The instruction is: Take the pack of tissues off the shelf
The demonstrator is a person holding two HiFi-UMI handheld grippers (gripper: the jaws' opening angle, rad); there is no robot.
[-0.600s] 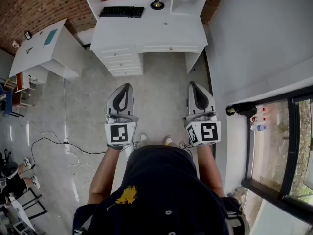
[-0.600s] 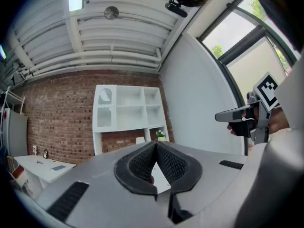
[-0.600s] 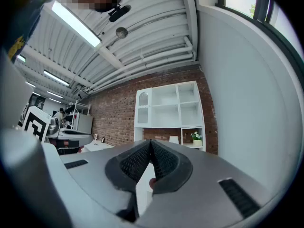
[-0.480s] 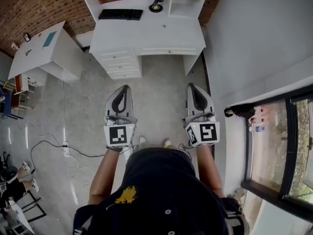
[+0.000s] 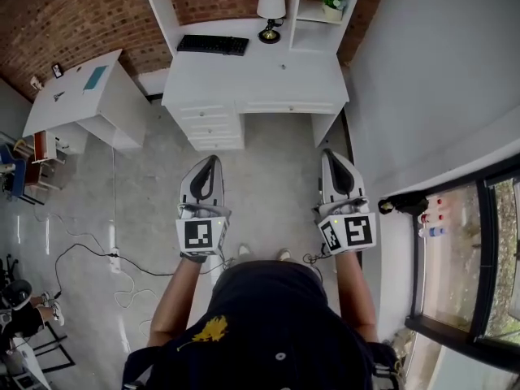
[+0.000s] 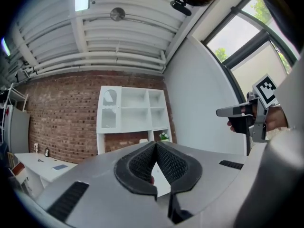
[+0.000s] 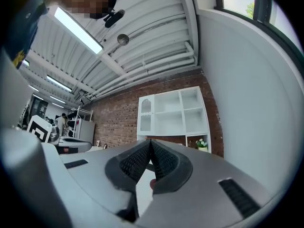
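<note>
Nothing is grasped yet: the left gripper [image 5: 213,161] and right gripper [image 5: 329,154] are held closed and empty; the shelf [image 5: 313,10] (at twelve o'clock, well apart) is not reached.

white open shelf unit [image 6: 133,112], upright against brick wall [image 5: 81,6] over desk [image 5: 260,67], tissue pack indiscernible

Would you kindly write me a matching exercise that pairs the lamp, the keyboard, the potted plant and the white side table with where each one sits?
Things:
1 lamp
2 keyboard
3 potted plant
4 white side table

Places:
A in a shelf compartment, right of the lamp
B lying flat on the desk, left of the lamp
C on the floor, left of the desk
D standing at the back of the desk, between keyboard and plant

Pairs: 1-D, 2-B, 3-A, 4-C
</note>
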